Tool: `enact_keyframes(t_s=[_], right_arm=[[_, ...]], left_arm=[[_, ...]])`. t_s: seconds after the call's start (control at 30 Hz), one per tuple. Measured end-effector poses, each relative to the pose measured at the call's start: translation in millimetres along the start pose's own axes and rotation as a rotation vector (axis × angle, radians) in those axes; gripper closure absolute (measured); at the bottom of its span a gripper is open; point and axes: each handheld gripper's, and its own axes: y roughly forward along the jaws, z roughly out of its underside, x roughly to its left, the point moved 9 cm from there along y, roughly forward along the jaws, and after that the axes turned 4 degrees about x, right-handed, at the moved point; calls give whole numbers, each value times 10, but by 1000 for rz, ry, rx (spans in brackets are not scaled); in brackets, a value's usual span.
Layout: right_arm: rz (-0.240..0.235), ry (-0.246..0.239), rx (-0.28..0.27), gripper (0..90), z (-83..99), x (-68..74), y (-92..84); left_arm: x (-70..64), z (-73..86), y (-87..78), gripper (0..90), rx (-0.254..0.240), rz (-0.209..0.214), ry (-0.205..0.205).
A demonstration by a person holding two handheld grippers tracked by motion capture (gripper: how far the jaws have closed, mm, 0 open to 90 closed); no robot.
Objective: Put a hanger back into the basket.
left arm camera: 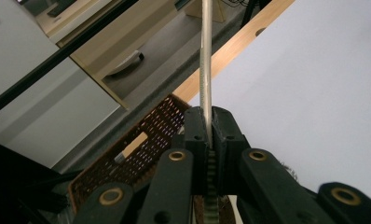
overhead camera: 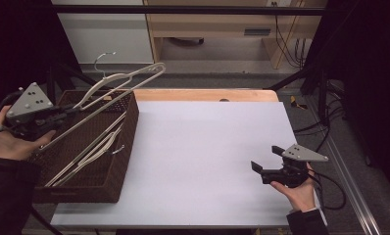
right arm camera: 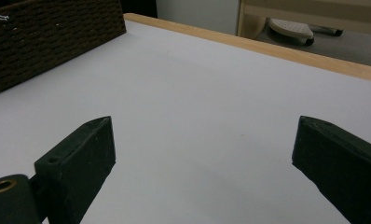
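A white bench point(overhead camera: 203, 156) with a wooden far edge carries a dark wicker basket point(overhead camera: 119, 147) at its left end. From above, the left gripper point(overhead camera: 68, 111) lifts a pale hanger point(overhead camera: 119, 83) slanting over the basket, where other hangers point(overhead camera: 92, 149) lie. Its own view shows the jaws pinching the hanger's thin bar. The right gripper point(overhead camera: 266, 159) hovers low, jaws spread wide.

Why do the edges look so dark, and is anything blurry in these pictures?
High view: light falls on the white table, while the sides and the woven basket sink into shadow. Left gripper view: the jaws up close look soft, and the hanger they clamp smears. Right gripper view: evenly lit, no glare, the near jaws slightly out of focus.
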Motion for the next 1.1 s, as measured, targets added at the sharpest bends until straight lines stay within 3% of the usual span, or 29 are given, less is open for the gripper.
enact_keyframes(t_s=[0.37, 0.5, 0.53, 0.57, 0.6, 0.77, 0.9, 1.1], right_arm=[[-4, -4, 8, 62, 6, 11, 12], [-7, -5, 11, 63, 8, 19, 21], [-8, -10, 12, 63, 10, 20, 22], [-10, -11, 12, 63, 9, 24, 25], [-9, -10, 12, 64, 8, 25, 26], [-8, -9, 11, 64, 5, 24, 20], [-10, -10, 12, 65, 5, 26, 30], [-12, -12, 17, 65, 8, 41, 43]], left_arm=[[243, 447, -2, 857, 54, -21, -55], [324, 621, -13, 857, 91, -25, -72], [332, 685, -13, 858, 110, -21, -93], [353, 706, -4, 858, 104, -31, -83], [363, 767, -9, 858, 121, -32, -104], [427, 951, -48, 858, 115, -37, -144], [439, 1072, -38, 858, 101, -59, -147], [366, 1205, 129, 858, 91, -44, -127]])
